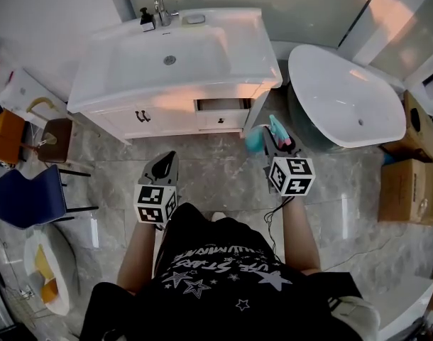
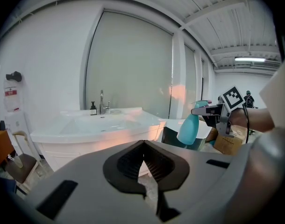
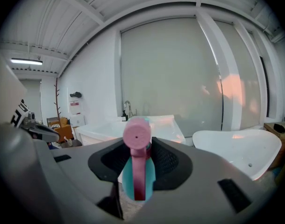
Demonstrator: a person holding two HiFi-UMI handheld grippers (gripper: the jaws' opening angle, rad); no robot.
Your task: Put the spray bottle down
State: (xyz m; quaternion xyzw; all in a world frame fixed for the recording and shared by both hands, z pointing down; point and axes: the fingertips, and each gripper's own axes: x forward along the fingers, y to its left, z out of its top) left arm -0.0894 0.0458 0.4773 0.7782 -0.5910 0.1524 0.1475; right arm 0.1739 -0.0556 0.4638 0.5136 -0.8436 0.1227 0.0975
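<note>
Plainly, nothing has been put down yet. The right gripper (image 1: 276,141) has its jaws about half closed on the neck of the teal plastic spray bottle (image 3: 138,169). The pink trigger head sits up between the ribbed pads and the body hangs below them. From the head view the bottle is carried in the air above the grey marble-look floor (image 1: 216,180). It is between the white vanity basin unit (image 1: 238,52) and the white oval bathtub (image 1: 344,101), and touches neither. The left gripper (image 2: 143,146) is closed with nothing in it, its pads meeting at the tips, and it is held level well apart from the bottle. The whole job remains: carrying the bottle to a surface, most likely the vanity top, standing it upright, then opening the jaws and backing off.
</note>
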